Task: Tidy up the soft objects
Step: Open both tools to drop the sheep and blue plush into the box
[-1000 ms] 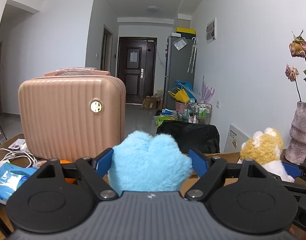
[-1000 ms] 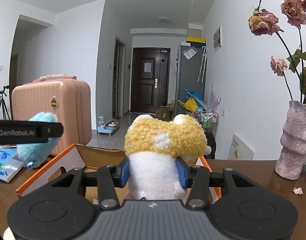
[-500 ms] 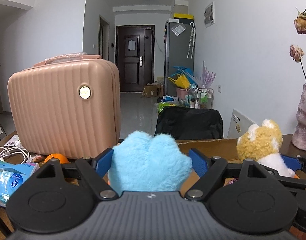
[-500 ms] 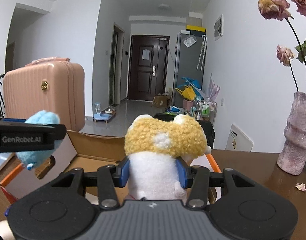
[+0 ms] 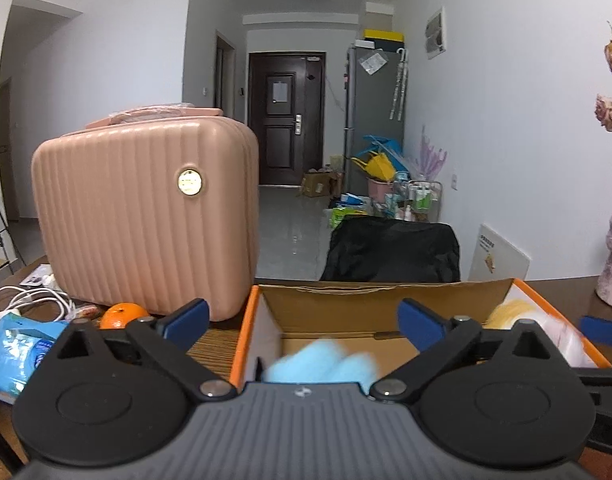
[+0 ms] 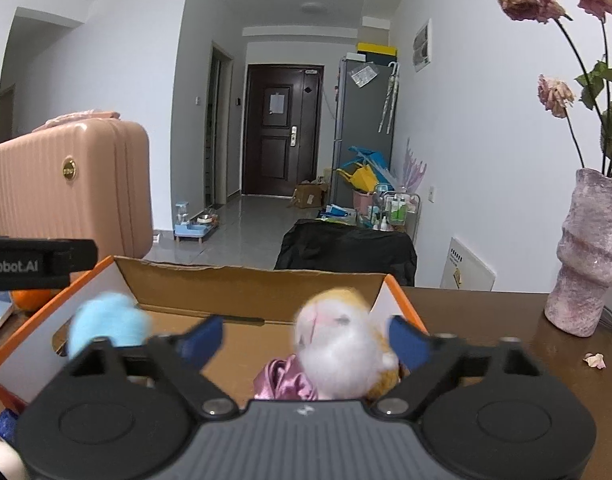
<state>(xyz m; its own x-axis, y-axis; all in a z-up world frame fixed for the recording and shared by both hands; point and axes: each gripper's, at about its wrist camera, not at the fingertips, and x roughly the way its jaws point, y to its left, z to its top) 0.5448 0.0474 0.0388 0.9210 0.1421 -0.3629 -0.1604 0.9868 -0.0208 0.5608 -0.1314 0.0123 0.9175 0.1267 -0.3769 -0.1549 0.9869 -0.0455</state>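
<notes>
Both tongs spread wide above the box [image 5: 386, 300], nothing gripped. Left gripper [image 5: 304, 322] open, blue plush [image 5: 322, 364] blurred below and between the fingers, apparently free and dropping into the box's left part. Same blue plush in right view near the left wall, also blurred. Right gripper [image 6: 304, 338] open too, yellow-white plush [image 6: 342, 344] blurred between the fingers, touching neither as far as visible, over a pink satin item [image 6: 286, 378] already in the box. Contact with box floor: cannot tell for either toy, motion blur.

Progress, as a judgement: both plush toys released into the box, so the main sorting looks nearly done. Left to do: confirm both settle inside, then pull grippers clear. No other soft toys seen outside the box; wipes pack [image 5: 14, 354], orange [image 5: 124, 314], cables [image 5: 30, 300] and suitcase [image 5: 146, 216] on the table to the left, vase [image 6: 586, 256] to the right, likely not part of the task.
</notes>
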